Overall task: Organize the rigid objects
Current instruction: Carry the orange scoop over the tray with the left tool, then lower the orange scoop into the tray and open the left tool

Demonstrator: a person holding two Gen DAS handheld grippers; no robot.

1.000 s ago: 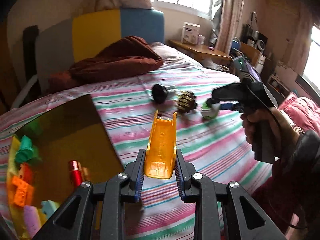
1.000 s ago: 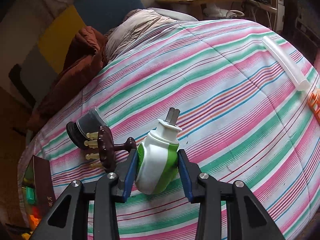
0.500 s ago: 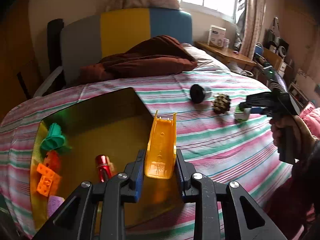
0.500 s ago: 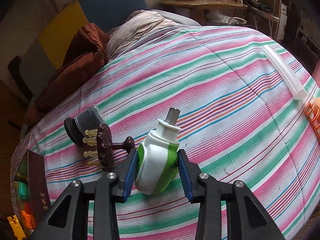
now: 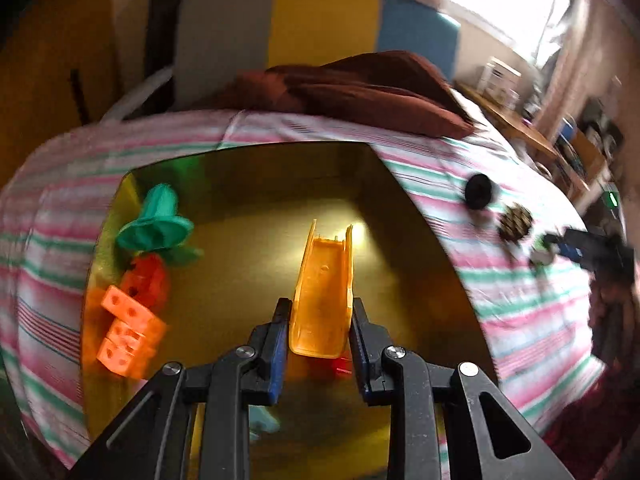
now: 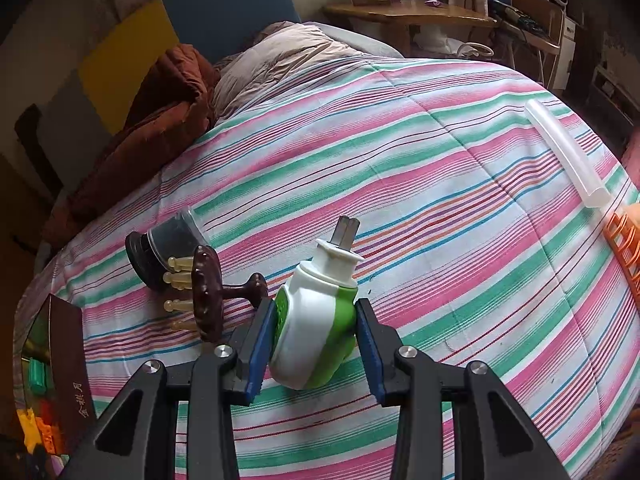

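Note:
My left gripper (image 5: pixel 320 336) is shut on an orange plastic channel piece (image 5: pixel 324 292) and holds it over the open gold-lined box (image 5: pixel 256 176). The box holds a green toy (image 5: pixel 158 224), a red toy (image 5: pixel 146 282), orange blocks (image 5: pixel 126 334) and a red item (image 5: pixel 340 364) under the fingers. My right gripper (image 6: pixel 316 334) is shut on a white and green plug-in device (image 6: pixel 316 320), low over the striped bedspread (image 6: pixel 440 184). A brown massager with cream pegs (image 6: pixel 206 294) and a black-capped jar (image 6: pixel 164 246) lie just left of it.
A clear tube (image 6: pixel 564 152) and an orange rack (image 6: pixel 624 248) lie at the bed's right edge. A brown blanket (image 5: pixel 360 92) and a pillow (image 6: pixel 280 52) lie at the head. The box (image 6: pixel 66 356) shows at far left in the right wrist view. Wooden desk (image 6: pixel 408 12) beyond.
My left gripper has swung left with the orange piece, from over the bedspread to over the box. My right gripper has stayed put with the plug-in device.

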